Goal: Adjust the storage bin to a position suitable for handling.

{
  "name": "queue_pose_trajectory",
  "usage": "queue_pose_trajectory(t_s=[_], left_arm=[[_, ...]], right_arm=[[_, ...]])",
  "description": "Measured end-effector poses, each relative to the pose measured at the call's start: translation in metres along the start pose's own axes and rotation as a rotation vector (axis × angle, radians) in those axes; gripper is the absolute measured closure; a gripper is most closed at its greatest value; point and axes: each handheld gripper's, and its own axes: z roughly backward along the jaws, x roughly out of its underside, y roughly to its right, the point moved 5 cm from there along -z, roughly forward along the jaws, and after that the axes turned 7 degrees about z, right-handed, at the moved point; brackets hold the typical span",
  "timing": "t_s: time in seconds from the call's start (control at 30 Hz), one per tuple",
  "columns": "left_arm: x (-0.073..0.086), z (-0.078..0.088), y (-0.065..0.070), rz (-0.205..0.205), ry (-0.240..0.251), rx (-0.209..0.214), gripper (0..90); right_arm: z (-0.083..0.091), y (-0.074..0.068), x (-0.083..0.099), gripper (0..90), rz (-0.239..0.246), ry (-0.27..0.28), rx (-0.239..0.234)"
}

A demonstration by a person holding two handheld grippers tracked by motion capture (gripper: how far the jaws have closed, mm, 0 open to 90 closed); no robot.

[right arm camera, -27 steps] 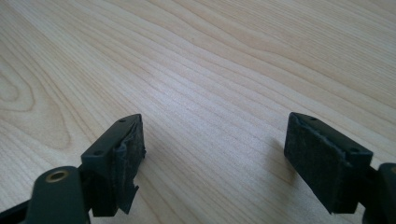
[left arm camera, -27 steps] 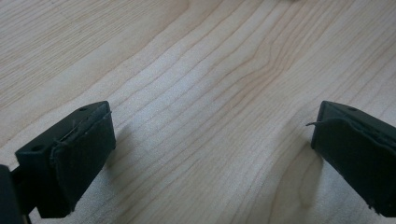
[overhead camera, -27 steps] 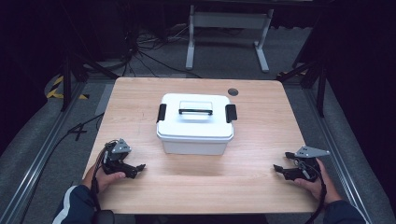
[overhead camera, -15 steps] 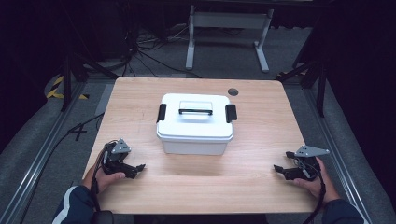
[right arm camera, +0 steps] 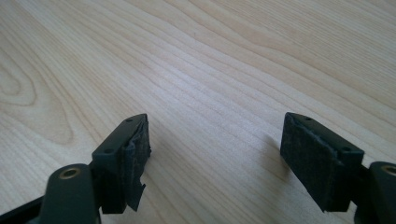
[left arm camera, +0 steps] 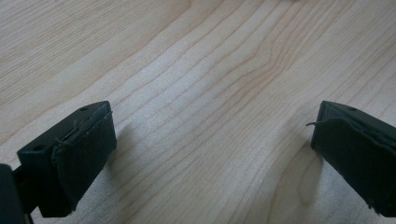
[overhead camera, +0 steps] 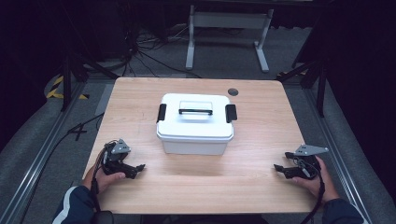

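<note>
A white plastic box (overhead camera: pixel 195 123) with a lid, a top handle and a black latch at each end stands in the middle of the wooden table (overhead camera: pixel 252 182). My left gripper (overhead camera: pixel 138 168) rests on the table near the front left, held by a hand, apart from the box. In the left gripper view its jaws stand wide apart over bare wood (left arm camera: pixel 210 116), so it is open. My right gripper (overhead camera: pixel 278 167) rests near the front right, also held by a hand. It too is open, with bare wood (right arm camera: pixel 215 135) between its jaws.
A small dark round hole (overhead camera: pixel 232 92) marks the table's back right. Beyond the table, cables (overhead camera: pixel 154 60) lie on the grey floor beside a white metal stand (overhead camera: pixel 226 32). Dark stand legs (overhead camera: pixel 317 74) rise at the right.
</note>
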Motion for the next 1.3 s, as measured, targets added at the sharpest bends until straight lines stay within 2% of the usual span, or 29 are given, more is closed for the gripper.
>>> queue_pose_trajectory(t_s=[0.1, 0.37, 0.73, 0.97, 1.3], left_arm=[[-0.001, -0.001, 0.0, 0.003, 0.005, -0.003, 0.4], [-0.001, -0.001, -0.001, -0.002, 0.004, -0.004, 0.4], [-0.001, -0.001, 0.0, -0.001, 0.004, -0.002, 0.4], [-0.001, -0.001, 0.0, 0.001, 0.005, -0.003, 0.4], [-0.001, -0.001, 0.0, 0.0, 0.005, -0.003, 0.4]], right_arm=[[0.002, -0.003, -0.001, 22.9, 0.01, 0.002, -0.013], [0.01, -0.005, -0.011, 22.6, 0.028, 0.023, -0.008], [0.019, -0.011, -0.028, 23.3, 0.082, 0.032, -0.028], [0.028, -0.013, -0.049, 24.8, 0.134, 0.036, -0.039], [0.038, -0.01, -0.073, 28.5, 0.178, 0.049, -0.043]])
